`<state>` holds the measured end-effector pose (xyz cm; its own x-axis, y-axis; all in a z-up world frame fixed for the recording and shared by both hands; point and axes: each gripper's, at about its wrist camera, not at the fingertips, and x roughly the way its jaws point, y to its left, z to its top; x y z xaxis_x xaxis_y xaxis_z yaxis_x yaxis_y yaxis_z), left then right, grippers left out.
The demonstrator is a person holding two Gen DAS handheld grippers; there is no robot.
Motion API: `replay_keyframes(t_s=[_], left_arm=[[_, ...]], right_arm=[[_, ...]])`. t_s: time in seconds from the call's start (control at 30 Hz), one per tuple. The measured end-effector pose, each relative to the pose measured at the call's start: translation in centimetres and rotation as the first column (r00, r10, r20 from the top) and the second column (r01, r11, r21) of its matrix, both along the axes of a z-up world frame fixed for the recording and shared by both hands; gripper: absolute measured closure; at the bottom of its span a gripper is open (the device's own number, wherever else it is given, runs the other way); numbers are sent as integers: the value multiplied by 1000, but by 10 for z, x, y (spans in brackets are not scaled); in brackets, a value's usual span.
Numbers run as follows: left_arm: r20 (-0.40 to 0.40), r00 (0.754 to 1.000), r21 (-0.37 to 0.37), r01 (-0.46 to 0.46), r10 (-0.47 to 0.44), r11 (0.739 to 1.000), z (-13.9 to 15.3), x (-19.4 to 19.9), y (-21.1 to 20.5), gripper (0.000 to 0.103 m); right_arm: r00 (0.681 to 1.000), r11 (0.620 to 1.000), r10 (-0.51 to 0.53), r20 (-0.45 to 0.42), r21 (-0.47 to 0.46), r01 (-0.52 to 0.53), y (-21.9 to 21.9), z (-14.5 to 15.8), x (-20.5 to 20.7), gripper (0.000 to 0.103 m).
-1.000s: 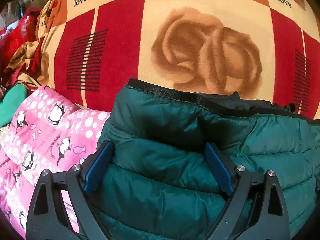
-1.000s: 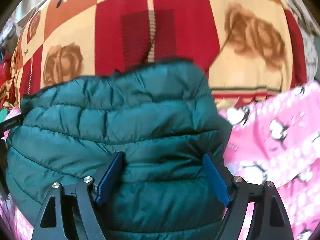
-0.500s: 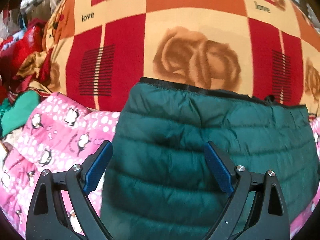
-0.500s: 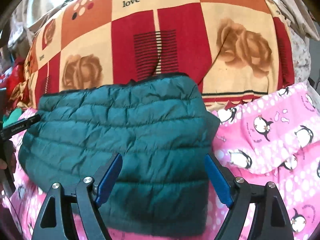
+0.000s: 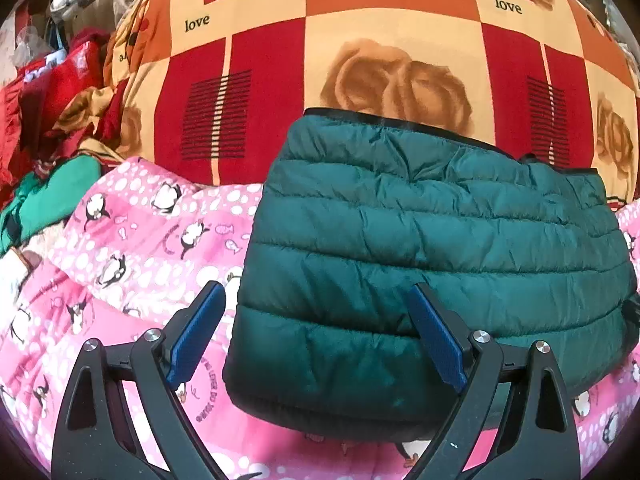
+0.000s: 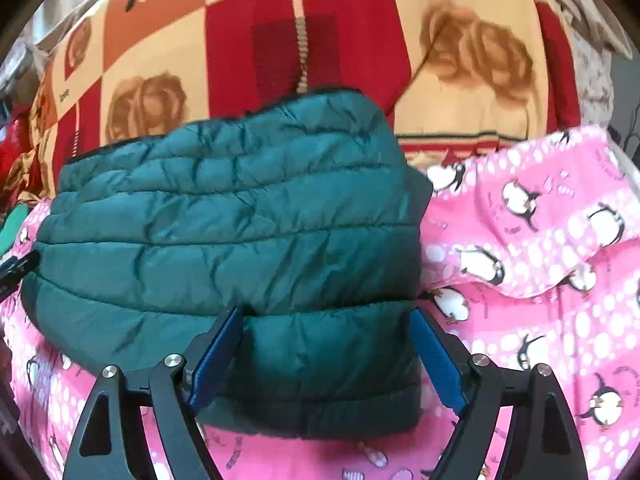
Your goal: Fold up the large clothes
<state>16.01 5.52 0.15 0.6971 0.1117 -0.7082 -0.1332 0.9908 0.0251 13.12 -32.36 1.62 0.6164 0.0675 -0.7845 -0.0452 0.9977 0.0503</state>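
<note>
My left tongs (image 5: pixel 316 332) stand wide, gripping nothing; the folded dark green quilted puffer jacket (image 5: pixel 432 248) lies just ahead of them, its left edge showing between my blue pads. My right tongs (image 6: pixel 326 352) are wide too, with the jacket's (image 6: pixel 240 224) near right corner showing between the pads; whether they touch it I cannot tell. Under the jacket spreads a pink penguin-print quilt (image 5: pixel 132 240), and beyond it a red-and-cream rose-patterned blanket (image 5: pixel 392 40).
</note>
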Motion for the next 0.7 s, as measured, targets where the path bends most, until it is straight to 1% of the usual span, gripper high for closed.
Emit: replay_keyframes(t_s=[0.07,0.2,0.33,0.53,0.63,0.7], left_arm=[[-2,1000,-3,-3,3,1000,-2,0,1,10],[-11,1000,-10,-6,6,1000,-5,1,1,10],[-16,1000,-13,-6,6,1000,-7,2,2,10],[-25,1000,-18,-4,4,1000,-12,5,3,10],[-28,1000,-28,-5,4,1000,-14,7,5,10],[-30,1000,-33,-5,4,999,-16,9,5,10]], right_arm=[[1000,1000,14,23,-7,-14,6,8,-4,20],[997,997,67,46,23,-69,26,20,-2,20],[991,991,127,51,30,-129,57,20,8,20],[978,978,208,17,9,-209,96,3,26,20],[978,978,211,-8,-9,-211,105,-12,36,19],[979,980,201,-18,-11,-201,106,-19,41,16]])
